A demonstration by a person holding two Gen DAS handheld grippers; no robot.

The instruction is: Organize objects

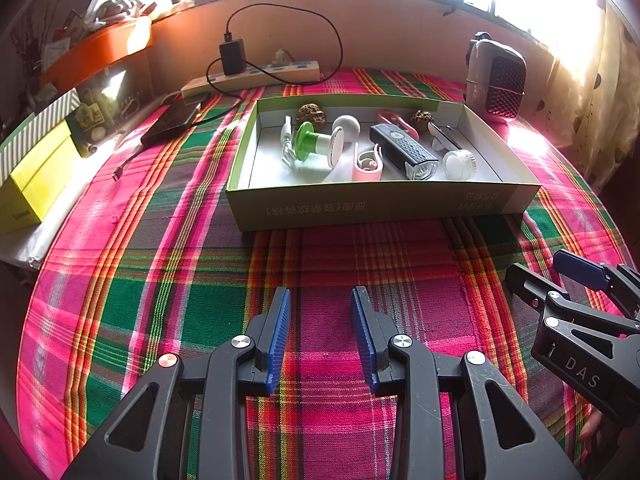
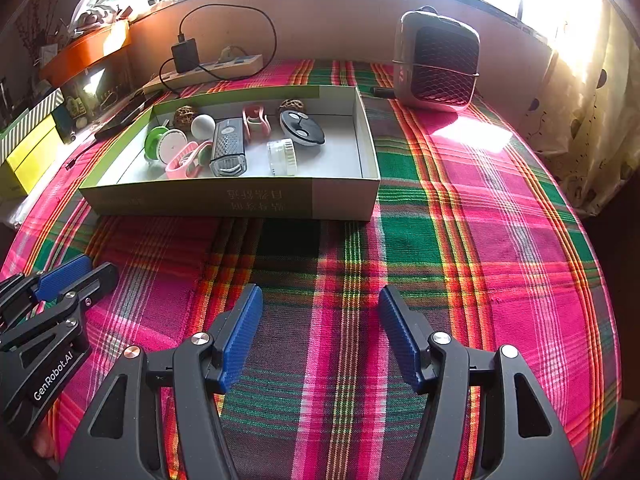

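Right wrist view alone: black-and-white disc in box; both grippers' jaws apart, empty.

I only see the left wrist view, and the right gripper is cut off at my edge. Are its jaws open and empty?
Observer: Yes, the right gripper stands open, nothing between its jaws, only cloth beneath.
Operator: What is that thin white-and-black thing at the right end of the box?
Observer: A round black-and-white disc, lying in the box.
Operator: Anything beside the heater?
Observer: A small dark object on the cloth at its left base.
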